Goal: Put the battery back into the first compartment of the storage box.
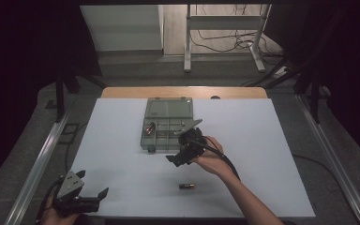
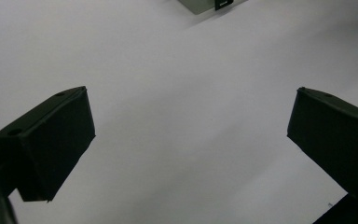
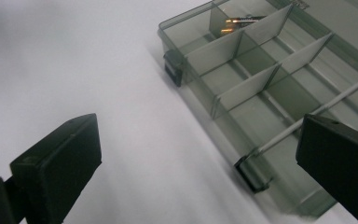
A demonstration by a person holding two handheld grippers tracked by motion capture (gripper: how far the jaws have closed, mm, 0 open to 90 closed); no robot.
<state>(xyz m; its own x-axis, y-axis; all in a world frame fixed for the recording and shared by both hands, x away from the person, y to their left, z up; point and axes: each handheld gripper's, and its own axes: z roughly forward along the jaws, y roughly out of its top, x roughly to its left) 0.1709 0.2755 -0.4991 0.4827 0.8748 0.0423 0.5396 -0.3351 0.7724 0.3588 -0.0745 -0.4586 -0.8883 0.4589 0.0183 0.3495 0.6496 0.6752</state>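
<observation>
One battery (image 1: 150,127) inside translucent grey divided box (image 1: 168,123), lid open.

So the table (image 1: 122,187) has a white top with a strip of bare wood along the far edge. Sitting on it, toward the far edge and about mid-width, is a clear compartment box (image 1: 168,124) with its lid open — one battery (image 1: 150,127) lies in a compartment on its left side. A second battery (image 1: 186,186) lies loose on the white, near the near edge, well apart from the box.
</observation>
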